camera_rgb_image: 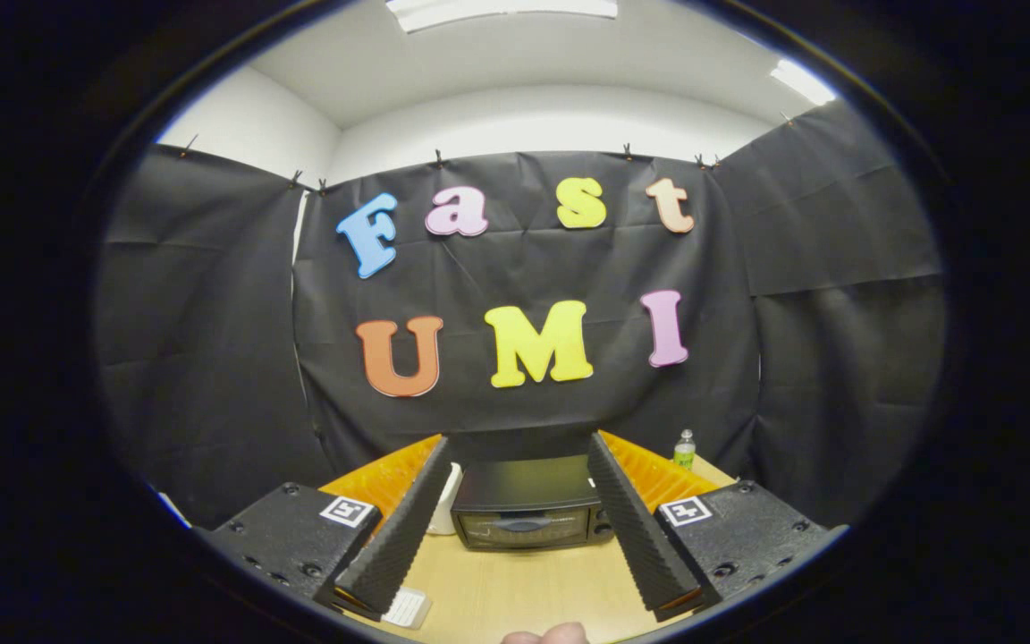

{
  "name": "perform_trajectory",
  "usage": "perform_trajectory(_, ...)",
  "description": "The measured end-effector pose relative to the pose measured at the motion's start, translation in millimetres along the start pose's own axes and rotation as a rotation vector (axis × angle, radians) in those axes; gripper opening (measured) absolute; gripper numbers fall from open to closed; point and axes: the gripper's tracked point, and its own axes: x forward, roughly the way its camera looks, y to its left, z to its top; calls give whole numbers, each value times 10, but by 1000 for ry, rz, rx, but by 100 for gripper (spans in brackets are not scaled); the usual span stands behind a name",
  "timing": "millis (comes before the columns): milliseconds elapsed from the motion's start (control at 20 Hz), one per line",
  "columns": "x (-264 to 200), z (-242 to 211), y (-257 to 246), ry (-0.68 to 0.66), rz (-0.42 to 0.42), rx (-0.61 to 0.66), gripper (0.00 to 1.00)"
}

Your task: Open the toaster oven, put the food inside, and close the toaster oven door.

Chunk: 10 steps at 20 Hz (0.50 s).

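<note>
A small black toaster oven (pixel 528 503) stands on the wooden table (pixel 515 586), its door shut, the handle and glass facing me. It sits beyond my fingers, seen through the gap between them. My gripper (pixel 519 456) is open, held well above the table with nothing between its fingers. A rounded piece of food (pixel 546 634) lies on the table close below me, only its top edge showing.
A white container (pixel 446 501) stands just left of the oven, partly hidden by my left finger. A small green-capped bottle (pixel 684 449) stands at the table's far right corner. A pale flat packet (pixel 408 608) lies near the left finger's tip. Black cloth walls enclose the booth.
</note>
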Motion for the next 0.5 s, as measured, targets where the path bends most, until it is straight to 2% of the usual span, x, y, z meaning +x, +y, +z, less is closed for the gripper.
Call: perform_trajectory(500, 17, -27, 94, 6, 25, -9, 100)
